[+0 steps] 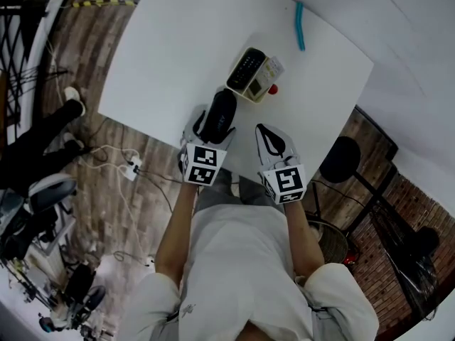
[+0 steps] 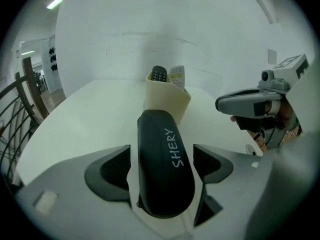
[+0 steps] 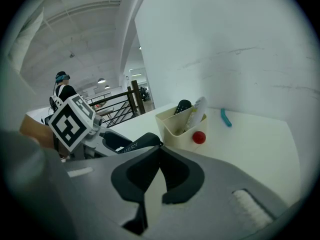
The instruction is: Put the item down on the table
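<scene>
A black oblong case (image 1: 219,112) with white lettering lies lengthwise between the jaws of my left gripper (image 1: 215,117), near the front edge of the white table (image 1: 170,48). In the left gripper view the case (image 2: 165,169) fills the gap of the gripper (image 2: 162,156). A thin strip of white shows on each side between it and the dark pads (image 2: 112,166), so the jaws stand wide and open. My right gripper (image 1: 265,131) hovers just to the right, its tips closed together with nothing in them (image 3: 161,151).
Just beyond the case stands a beige bin (image 1: 250,77) with a remote (image 1: 245,66) and a card in it. A red ball (image 1: 272,89) lies beside the bin. A teal stick (image 1: 300,25) lies at the far edge. A stool (image 1: 340,158) stands right of the table.
</scene>
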A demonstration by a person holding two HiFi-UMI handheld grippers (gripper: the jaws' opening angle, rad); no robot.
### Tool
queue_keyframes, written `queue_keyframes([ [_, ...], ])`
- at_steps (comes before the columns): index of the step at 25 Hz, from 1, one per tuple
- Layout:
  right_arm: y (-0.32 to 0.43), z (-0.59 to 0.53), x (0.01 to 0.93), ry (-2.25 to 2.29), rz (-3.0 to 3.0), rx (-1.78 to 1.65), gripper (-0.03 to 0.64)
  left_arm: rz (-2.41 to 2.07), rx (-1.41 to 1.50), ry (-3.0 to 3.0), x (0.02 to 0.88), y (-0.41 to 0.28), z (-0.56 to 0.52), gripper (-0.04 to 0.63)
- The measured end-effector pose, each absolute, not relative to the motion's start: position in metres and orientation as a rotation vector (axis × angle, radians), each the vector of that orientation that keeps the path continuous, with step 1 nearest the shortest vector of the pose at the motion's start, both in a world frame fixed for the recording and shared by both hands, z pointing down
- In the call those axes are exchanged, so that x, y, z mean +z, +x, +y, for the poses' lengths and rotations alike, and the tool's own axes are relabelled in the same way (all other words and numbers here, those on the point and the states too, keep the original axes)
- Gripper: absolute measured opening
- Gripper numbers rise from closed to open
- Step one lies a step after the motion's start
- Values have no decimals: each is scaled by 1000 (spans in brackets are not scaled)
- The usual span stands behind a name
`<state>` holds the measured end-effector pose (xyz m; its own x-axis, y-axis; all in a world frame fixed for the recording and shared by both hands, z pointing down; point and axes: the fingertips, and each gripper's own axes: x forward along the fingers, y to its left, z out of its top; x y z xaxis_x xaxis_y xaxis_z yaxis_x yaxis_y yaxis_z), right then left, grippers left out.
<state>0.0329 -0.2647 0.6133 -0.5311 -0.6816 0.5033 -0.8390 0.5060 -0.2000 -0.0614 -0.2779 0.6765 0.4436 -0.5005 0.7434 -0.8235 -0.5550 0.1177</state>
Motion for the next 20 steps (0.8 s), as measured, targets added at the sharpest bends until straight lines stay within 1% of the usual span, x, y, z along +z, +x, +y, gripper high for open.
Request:
queue_keyframes([
  [3,31,-263,608,1276,-2396,584,3,-1123,899,2248,666,-66,-278,405],
  [5,32,-261,605,1287,-2396,569,3,-1139,876,2266,657,-69,-278,383],
  [11,32,-254,582,1326,-2408,505,3,-1213,771,2347,615,-80,-276,258],
  [18,34,-248,541,1399,-2436,393,3,-1281,641,2473,561,-88,-273,156],
  [20,36,-249,531,1422,-2448,355,3,-1303,604,2517,547,-89,-273,118],
])
